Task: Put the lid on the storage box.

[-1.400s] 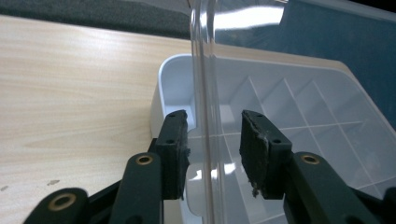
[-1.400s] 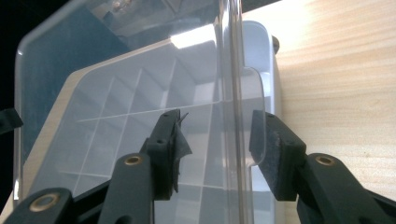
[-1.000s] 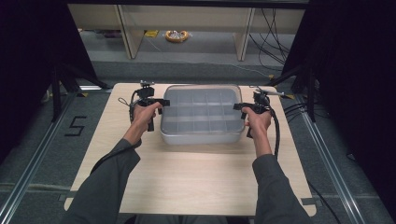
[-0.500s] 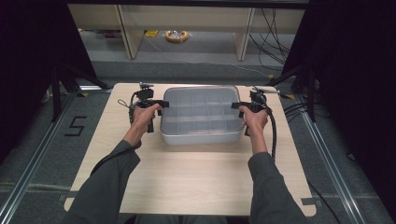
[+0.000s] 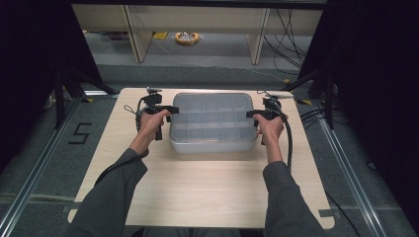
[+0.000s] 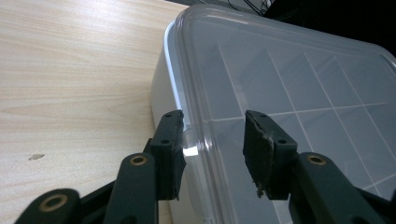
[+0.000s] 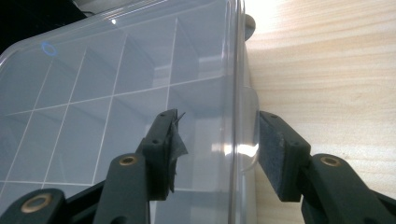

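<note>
Forearms reach in from the near edge of the wooden surface (image 5: 207, 197). Left claw (image 5: 168, 109) and right claw (image 5: 253, 115) each stand parted, straddling opposite side rims of the clear lidded compartment box (image 5: 213, 121), gripping nothing. The box sits at the surface's far middle, between both hands.

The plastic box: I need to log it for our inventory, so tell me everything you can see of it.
The plastic box is clear, rectangular with rounded corners, lid on, and split by thin walls into a grid of compartments that look empty. It sits flat on the far half of the wooden table. The left gripper and right gripper each straddle a side edge, jaws open.
</note>
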Available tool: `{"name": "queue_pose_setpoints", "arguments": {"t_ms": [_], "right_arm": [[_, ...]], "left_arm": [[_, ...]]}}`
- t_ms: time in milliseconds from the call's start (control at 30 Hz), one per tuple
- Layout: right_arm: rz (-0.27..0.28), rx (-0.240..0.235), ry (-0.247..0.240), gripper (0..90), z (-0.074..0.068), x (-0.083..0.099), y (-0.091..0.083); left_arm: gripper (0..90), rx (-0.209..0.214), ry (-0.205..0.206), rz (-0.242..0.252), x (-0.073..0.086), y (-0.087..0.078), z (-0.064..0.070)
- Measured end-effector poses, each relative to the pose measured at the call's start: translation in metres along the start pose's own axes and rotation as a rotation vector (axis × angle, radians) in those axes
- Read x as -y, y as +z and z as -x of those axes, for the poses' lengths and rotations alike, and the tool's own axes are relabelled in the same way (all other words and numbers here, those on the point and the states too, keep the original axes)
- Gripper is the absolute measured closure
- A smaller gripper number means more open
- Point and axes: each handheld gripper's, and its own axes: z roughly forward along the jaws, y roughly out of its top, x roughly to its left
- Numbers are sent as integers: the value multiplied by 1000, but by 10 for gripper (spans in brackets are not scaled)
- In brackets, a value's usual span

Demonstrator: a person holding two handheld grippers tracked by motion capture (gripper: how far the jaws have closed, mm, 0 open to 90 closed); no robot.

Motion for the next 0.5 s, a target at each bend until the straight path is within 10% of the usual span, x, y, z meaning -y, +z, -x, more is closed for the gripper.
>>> {"name": "queue_pose_setpoints", "arguments": {"t_ms": [267,367,500], "right_arm": [[17,-11,-45,519,4,3,0],[-12,-11,16,506,-4,4,-1],[-8,-3,-51,500,0,5,-1]], "left_arm": [[547,11,-3,-33,3,-2,-2],[544,12,-21,-31,4,-3,-3],[553,12,-5,-42,8,-8,-1]]}}
